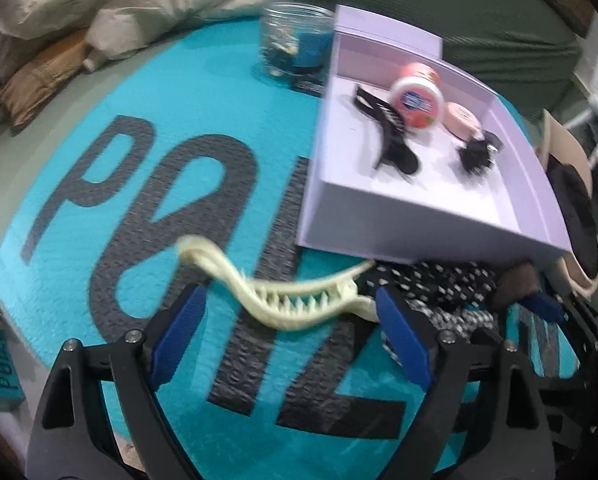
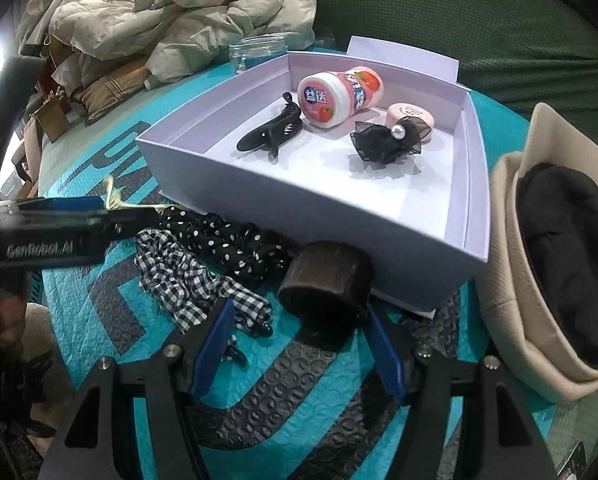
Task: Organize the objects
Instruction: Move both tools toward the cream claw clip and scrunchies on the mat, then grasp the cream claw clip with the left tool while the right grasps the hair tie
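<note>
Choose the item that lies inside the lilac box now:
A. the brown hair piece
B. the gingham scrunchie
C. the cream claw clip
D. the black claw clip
D: the black claw clip lies on the floor of the lilac box, beside the pink gum bottle; the other three lie outside on the teal mat.

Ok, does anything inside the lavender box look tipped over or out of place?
Yes: the pink gum bottle lies on its side at the back of the lavender box, lid facing forward, beside the black hair claw clip. The black bow with a pearl leans against a small pink tin.
</note>
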`<state>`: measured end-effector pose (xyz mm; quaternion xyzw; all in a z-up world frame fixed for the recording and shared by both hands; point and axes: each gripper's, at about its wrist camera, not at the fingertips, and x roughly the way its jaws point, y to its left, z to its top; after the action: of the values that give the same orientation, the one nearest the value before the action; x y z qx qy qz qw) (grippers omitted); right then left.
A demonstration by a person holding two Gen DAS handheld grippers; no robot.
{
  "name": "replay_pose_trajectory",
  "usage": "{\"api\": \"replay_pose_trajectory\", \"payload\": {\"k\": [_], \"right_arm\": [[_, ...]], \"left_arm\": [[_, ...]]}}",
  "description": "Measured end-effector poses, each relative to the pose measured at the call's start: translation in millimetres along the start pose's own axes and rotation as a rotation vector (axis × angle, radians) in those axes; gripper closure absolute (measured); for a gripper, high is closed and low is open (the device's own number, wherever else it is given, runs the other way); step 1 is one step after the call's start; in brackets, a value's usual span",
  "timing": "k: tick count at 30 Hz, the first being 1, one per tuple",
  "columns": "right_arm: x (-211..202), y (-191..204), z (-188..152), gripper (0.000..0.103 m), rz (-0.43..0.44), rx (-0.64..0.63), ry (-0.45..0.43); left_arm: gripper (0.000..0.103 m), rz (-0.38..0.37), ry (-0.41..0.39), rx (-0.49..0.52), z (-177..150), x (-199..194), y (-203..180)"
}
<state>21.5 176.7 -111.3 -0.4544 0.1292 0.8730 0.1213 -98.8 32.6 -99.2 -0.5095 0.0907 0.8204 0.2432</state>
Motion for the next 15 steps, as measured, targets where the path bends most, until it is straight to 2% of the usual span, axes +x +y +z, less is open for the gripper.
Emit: {"api": "replay_pose_trajectory", "payload": {"k": [2,3,7,8,10,13,15], "right_arm": [[1.8,-0.4,-0.9,0.036,0.004,0.0,0.008],[2.5,-0.2,-1.8,0.036,0.006,0.0,0.01],[1.9,2.4,-3.8,0.037,-0.001,-0.013,0.005],[1.8,2.9,-3.9,0.038,-0.001,-0.013,0.005],[0.9,4.0,-4.1,0.04,0.006,-0.015,0.002],[-1.5,7.4,-5.0,0.04,0.033,-0.026,-0.008],[-4.0,9.8,-5.5,0.041,0.049,-0.037,-0.019]], "left_arm": [[0.033,-0.021,0.029,0.012,-4.4,4.2,-2.6],[0.036,-0.023,0.041,0.015,-7.0,6.1,-3.2],[0.056,0.031,0.013,0.08,-13.8,2.8,-8.4],[0.061,0.025,0.011,0.08,-14.6,1.7,-7.8],[0.068,-0.001,0.01,0.062,-15.6,-0.8,-4.8],[0.071,-0.045,0.005,0.028,-16.4,-3.5,-1.2],[0.074,-0.048,-0.002,0.013,-17.2,-4.7,0.3]]}}
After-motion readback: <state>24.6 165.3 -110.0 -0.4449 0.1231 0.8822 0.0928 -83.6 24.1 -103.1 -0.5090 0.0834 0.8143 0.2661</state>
